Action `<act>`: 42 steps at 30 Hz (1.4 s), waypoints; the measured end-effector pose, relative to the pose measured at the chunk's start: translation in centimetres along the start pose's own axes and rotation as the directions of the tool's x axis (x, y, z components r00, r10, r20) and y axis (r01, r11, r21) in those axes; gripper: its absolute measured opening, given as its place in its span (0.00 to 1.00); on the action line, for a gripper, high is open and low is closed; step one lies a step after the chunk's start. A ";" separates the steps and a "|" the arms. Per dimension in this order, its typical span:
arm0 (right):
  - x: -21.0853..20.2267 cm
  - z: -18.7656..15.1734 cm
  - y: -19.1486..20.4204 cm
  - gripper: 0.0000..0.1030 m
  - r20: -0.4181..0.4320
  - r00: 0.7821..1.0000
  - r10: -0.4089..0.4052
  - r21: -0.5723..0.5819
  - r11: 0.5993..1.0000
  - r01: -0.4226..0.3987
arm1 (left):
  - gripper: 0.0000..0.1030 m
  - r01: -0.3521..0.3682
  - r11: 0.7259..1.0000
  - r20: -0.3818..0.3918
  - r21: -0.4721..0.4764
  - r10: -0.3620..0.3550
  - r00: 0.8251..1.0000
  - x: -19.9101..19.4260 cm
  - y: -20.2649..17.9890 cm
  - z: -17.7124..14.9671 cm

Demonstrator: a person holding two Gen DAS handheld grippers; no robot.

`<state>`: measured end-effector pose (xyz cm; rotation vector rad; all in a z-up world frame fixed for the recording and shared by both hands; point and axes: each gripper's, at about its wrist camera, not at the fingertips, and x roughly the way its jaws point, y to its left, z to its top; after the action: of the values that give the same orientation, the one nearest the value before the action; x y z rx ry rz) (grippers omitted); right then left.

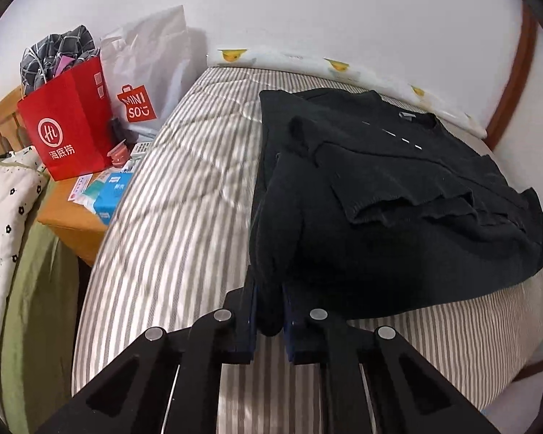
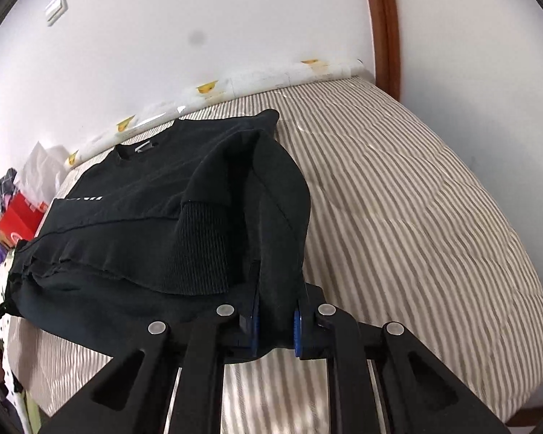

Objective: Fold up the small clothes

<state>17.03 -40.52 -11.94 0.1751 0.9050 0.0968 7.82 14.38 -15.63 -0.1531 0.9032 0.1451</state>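
Observation:
A black sweatshirt lies on the striped bed, its sleeves folded in over the body and its collar toward the wall. My left gripper is shut on the near left corner of the hem, lifted off the bed. In the right wrist view the same black sweatshirt shows a ribbed cuff on top. My right gripper is shut on the near right corner of the hem, with black cloth bunched between its blue pads. The hem hangs raised between the two grippers above the striped bed.
A wooden bedside table at the left holds a red paper bag, a white shopping bag and small boxes. A dotted pillow lies beside it. The white wall and a brown wooden door frame border the bed's far side.

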 end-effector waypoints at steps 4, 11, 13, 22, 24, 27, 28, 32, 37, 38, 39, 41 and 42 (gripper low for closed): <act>-1.4 -1.7 -0.6 0.13 0.012 1.000 -0.022 0.003 1.000 0.022 | 0.11 0.014 1.000 0.001 0.006 -0.014 1.000 -1.2 -0.1 -1.6; -2.4 -2.0 -1.6 0.28 0.002 0.995 -0.101 0.045 0.994 0.101 | 0.25 -0.043 0.999 -0.021 0.030 0.043 0.999 -1.6 -0.4 -2.1; -4.3 -1.8 -1.7 0.38 0.051 0.989 -0.142 0.048 0.989 0.139 | 0.29 -0.085 0.996 -0.006 0.021 0.085 0.996 -2.3 -0.2 -1.8; -6.4 -1.0 3.8 0.35 0.093 0.995 -0.026 -0.117 0.992 0.037 | 0.37 0.048 0.999 0.074 0.025 -0.050 0.996 -5.2 -2.2 0.2; -4.9 -1.6 4.8 0.35 0.049 0.999 -0.011 -0.142 0.990 0.018 | 0.37 0.090 0.995 0.067 0.047 -0.093 0.993 -5.0 -3.3 -0.1; -3.2 -3.2 5.4 0.35 -0.021 0.999 0.029 -0.154 0.988 -0.032 | 0.37 0.118 0.989 0.054 0.093 -0.124 0.991 -4.6 -4.8 -0.7; -2.6 -3.5 5.7 0.34 -0.038 0.999 0.027 -0.162 0.986 -0.033 | 0.37 0.128 0.986 0.045 0.107 -0.133 0.990 -4.3 -5.4 -1.0; -0.8 -3.4 5.5 0.33 -0.048 0.999 0.010 -0.134 0.991 -0.016 | 0.37 0.150 0.980 0.012 0.132 -0.153 0.988 -2.8 -7.1 -0.9; 1.3 -3.8 4.8 0.32 -0.109 0.993 0.034 -0.073 0.996 -0.042 | 0.37 0.136 0.982 -0.027 0.133 -0.133 0.991 -0.8 -8.0 -0.7; 1.2 -4.0 5.0 0.31 -0.100 0.994 0.031 -0.082 0.996 -0.040 | 0.37 0.128 0.983 -0.030 0.134 -0.125 0.992 -0.4 -8.0 -0.6; 1.1 -4.0 5.0 0.31 -0.091 0.995 0.033 -0.089 0.995 -0.041 | 0.37 0.124 0.983 -0.031 0.133 -0.121 0.992 -0.2 -8.1 -0.4; 1.1 -3.6 4.6 0.30 -0.102 0.993 0.057 -0.066 0.996 -0.064 | 0.37 0.113 0.985 -0.029 0.134 -0.110 0.993 0.2 -8.1 0.1; 1.1 -3.2 4.2 0.29 -0.105 0.991 0.076 -0.048 0.995 -0.082 | 0.37 0.107 0.985 -0.027 0.137 -0.104 0.994 0.4 -8.0 0.4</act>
<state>15.12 -35.85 -13.92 0.1585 0.9978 0.2046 9.86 6.63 -15.12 -0.0735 0.9195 -0.0180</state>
